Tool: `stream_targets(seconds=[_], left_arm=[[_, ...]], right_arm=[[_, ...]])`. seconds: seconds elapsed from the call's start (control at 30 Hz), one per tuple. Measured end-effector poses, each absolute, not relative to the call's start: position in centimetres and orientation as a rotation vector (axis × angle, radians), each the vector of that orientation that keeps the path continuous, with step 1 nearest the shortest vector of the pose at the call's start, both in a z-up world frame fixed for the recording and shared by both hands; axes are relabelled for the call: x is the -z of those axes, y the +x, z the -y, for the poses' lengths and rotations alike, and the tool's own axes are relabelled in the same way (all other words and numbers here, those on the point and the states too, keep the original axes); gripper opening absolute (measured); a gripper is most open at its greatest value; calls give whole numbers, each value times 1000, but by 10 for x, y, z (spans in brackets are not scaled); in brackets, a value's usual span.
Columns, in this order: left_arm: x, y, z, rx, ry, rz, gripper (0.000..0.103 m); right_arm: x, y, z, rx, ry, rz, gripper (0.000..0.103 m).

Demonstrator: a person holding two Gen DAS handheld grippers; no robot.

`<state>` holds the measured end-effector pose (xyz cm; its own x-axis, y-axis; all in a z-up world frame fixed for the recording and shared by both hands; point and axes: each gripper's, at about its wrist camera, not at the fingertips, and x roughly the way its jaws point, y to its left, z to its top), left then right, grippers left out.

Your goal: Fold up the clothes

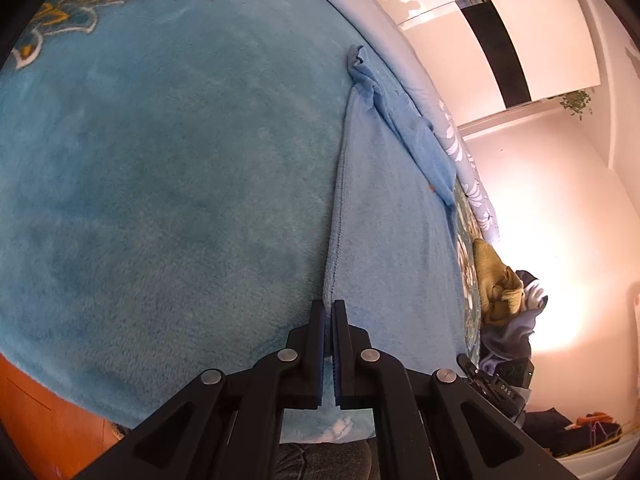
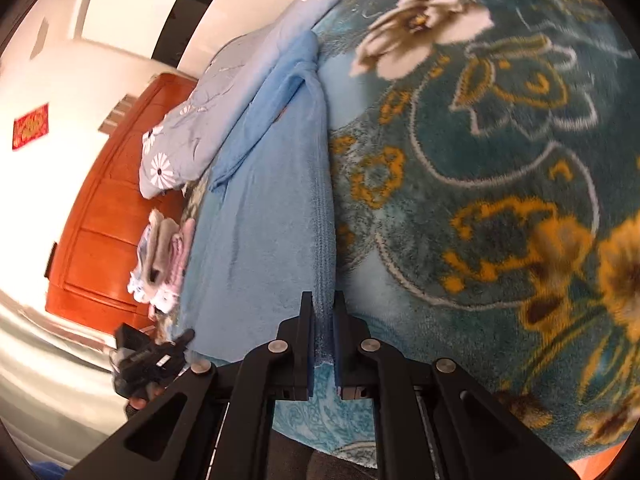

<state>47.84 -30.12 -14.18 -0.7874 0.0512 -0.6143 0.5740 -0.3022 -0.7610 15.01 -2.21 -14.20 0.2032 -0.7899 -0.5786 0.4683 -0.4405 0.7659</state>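
A light blue fleece garment (image 1: 392,216) is spread on a teal floral blanket (image 1: 160,184) that covers a bed, and it is gripped at its near hem by both claws. On the left side, the left gripper (image 1: 329,312) is seen pinched narrow on the stitched left edge of the cloth, which runs away from the fingertips in a straight line toward a bunched far corner. Further right in that view, a heap of unsorted clothes (image 1: 508,300) lies beyond the blanket's edge. In the right wrist view, a small stack of folded pink and beige items (image 2: 164,264) sits at the left, near an orange wooden panel (image 2: 120,216). At the right side of the garment, the right gripper (image 2: 324,312) is closed tight on the ribbed right edge — cloth is visible between its pads. The step in hand is judged to be a lift and fold of the near hem toward the far end. It would be done best with both corners raised together and level — the hem kept taut between them — so that the edges are laid square and no crease is trapped.
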Motion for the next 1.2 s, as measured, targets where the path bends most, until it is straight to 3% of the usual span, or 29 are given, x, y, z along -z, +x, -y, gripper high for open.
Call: stream_targets(seconds=[0.5,0.77,1.2], left_arm=[[49,405,397,2395,493,-1490,3],[73,342,460,2285,528,-1507,3],[111,273,563,2152,552,-1605,3]], right_arm=[[66,81,88,1435,1211,453,7],[73,26,152,1421,1288,517,7],[87,-55,279,1520,1443,385,8]])
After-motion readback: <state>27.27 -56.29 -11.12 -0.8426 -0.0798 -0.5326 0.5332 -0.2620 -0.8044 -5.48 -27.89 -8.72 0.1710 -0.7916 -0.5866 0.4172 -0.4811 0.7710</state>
